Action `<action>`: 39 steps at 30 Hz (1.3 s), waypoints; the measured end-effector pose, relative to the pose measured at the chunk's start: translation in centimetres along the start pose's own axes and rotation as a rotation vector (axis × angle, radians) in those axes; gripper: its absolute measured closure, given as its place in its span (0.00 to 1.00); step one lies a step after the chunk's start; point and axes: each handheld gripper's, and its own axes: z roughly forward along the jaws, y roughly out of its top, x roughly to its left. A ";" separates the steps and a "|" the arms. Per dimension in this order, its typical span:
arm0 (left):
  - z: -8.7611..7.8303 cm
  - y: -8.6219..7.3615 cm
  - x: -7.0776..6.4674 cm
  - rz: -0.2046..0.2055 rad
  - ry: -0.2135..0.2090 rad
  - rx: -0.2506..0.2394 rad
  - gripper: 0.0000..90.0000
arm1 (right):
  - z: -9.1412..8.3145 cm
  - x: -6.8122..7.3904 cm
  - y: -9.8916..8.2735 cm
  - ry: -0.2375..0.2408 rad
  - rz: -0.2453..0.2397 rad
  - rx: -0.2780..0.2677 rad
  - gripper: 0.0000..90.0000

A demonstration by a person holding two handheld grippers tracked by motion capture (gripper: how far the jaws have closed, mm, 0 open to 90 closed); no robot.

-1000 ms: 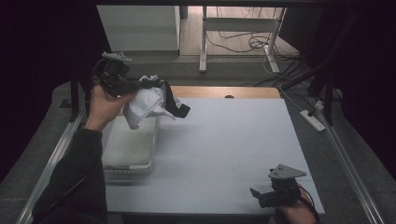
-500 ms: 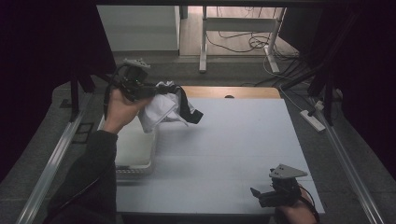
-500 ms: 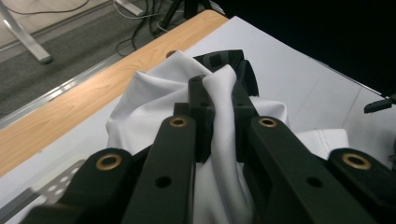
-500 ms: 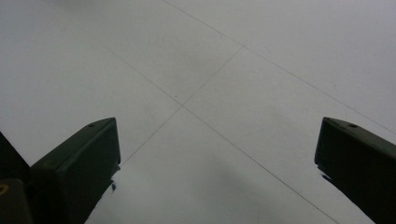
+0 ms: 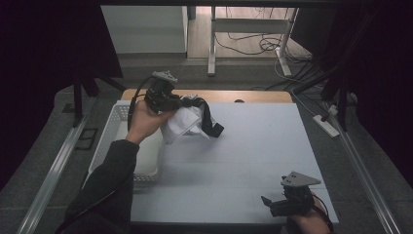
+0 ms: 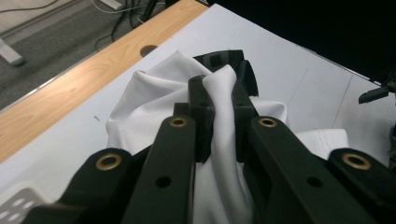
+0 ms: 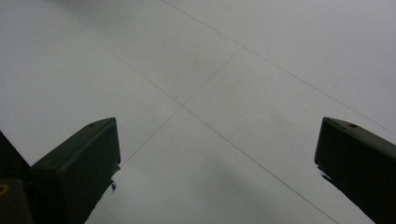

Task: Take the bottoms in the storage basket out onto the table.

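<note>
A white cloth garment (image 5: 184,123) with a black strap or trim (image 5: 210,122) hangs bunched above the table's far left part. My left gripper (image 5: 187,103) is shut on a fold of it; in the left gripper view the white cloth (image 6: 223,116) is pinched between the two black jaws, and my left gripper (image 6: 219,86) points toward the table's far edge. My right gripper (image 5: 268,202) rests low at the near right corner of the table, held by a hand. In the right gripper view my right gripper (image 7: 217,154) stands open over bare white table with nothing between its jaws.
A white perforated basket (image 5: 111,139) sits at the table's left edge, under the left forearm. The white tabletop (image 5: 253,146) has a wooden strip (image 5: 258,96) along its far edge. Metal frame rails (image 5: 363,165) run along both sides.
The left hand has carried the white garment to the right, from over the basket toward the table, and a little lower. The right gripper has stayed in place.
</note>
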 end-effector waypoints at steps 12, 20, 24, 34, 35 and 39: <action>3.8 -0.6 -1.2 0.023 -0.034 0.041 0.94 | -0.1 0.0 0.0 0.000 -0.003 -0.002 0.01; 5.9 -1.6 -1.4 0.017 -0.031 0.070 0.94 | 0.0 0.0 0.0 0.001 -0.004 -0.003 0.01; 6.9 -2.3 -1.4 0.015 -0.028 0.088 0.94 | 0.0 0.1 0.0 0.002 -0.005 -0.002 0.01; 9.7 -3.8 -1.2 -0.002 -0.036 0.133 0.93 | 0.0 0.1 0.0 0.003 -0.006 -0.001 0.01; 10.0 -4.0 -1.2 -0.007 -0.035 0.136 0.93 | 0.0 0.1 0.0 0.003 -0.007 -0.001 0.01; 10.9 -4.5 -1.1 -0.020 -0.044 0.155 0.93 | 0.0 0.1 0.0 0.003 -0.011 0.002 0.01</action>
